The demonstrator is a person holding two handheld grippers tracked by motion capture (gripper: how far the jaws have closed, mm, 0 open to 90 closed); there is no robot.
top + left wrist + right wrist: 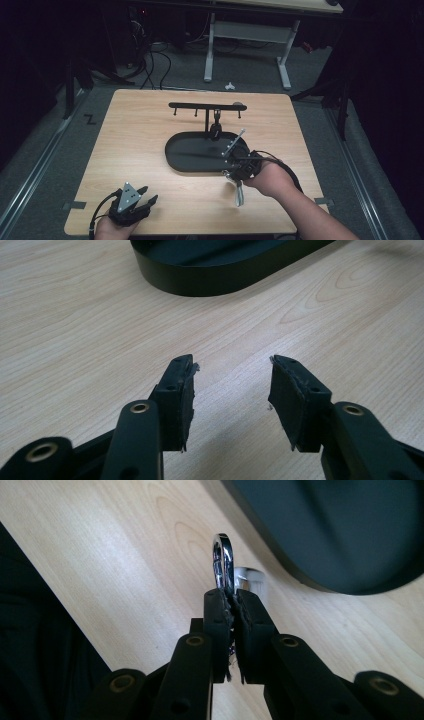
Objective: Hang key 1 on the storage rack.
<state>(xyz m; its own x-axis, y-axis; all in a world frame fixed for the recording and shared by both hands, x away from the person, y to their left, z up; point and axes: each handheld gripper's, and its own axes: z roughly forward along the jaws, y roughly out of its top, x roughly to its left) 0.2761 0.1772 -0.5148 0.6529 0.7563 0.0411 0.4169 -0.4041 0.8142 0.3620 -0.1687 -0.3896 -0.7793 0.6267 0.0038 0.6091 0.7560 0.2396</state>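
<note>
Right gripper view shows your right claw (233, 605) pinched shut on just the chrome loop of a utensil (239, 192) hanging near the surface's front-right edge beside the tray (175, 160), so it may swing or slip; the left claw (232, 385) idles half-open, empty.

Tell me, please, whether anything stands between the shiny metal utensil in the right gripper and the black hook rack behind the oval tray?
Partly: the black oval tray lies between the shiny metal utensil, clamped in the right gripper, and the black hook rack; above the tray, nothing visible blocks.
</note>
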